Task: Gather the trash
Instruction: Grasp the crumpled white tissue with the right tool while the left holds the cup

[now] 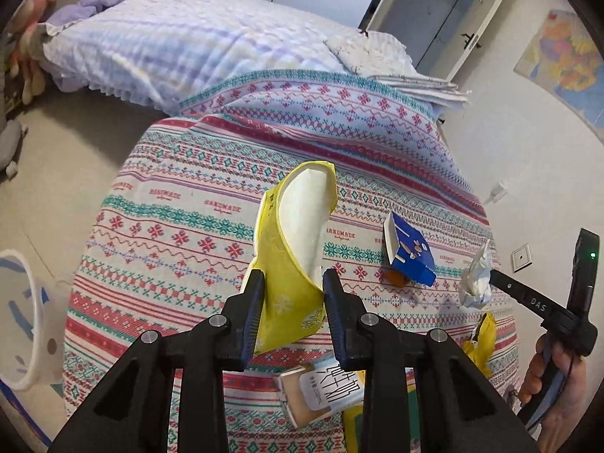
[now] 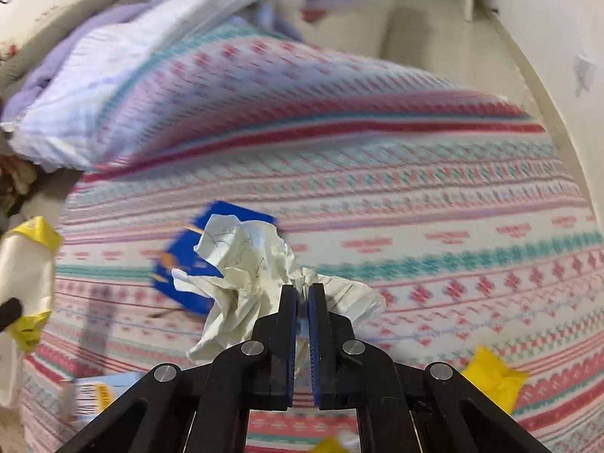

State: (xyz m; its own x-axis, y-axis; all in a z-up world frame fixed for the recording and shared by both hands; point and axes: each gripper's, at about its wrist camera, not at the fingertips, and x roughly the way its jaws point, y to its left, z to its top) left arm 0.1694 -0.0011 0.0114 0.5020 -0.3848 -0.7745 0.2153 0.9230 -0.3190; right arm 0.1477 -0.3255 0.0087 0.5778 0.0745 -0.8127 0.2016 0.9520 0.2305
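Observation:
My left gripper (image 1: 292,277) is shut on a squashed yellow paper cup (image 1: 298,241), held up above the patterned bedspread (image 1: 181,204). My right gripper (image 2: 302,290) is shut on a crumpled white paper (image 2: 249,283), lifted off the bed; the same paper (image 1: 476,281) shows at the right in the left wrist view. A blue carton (image 1: 409,253) lies on the bedspread with an orange bit under it, and it appears blurred behind the paper as a blue carton (image 2: 188,260). A small white drink carton (image 1: 321,392) lies below my left fingers. Yellow wrappers (image 1: 483,339) lie near it.
A white bin (image 1: 26,324) with blue marks stands on the floor at the left. A lilac quilt (image 1: 170,41) and pillow lie at the far end of the bed. A wall runs along the right side. A person's hand (image 1: 555,389) holds the right gripper.

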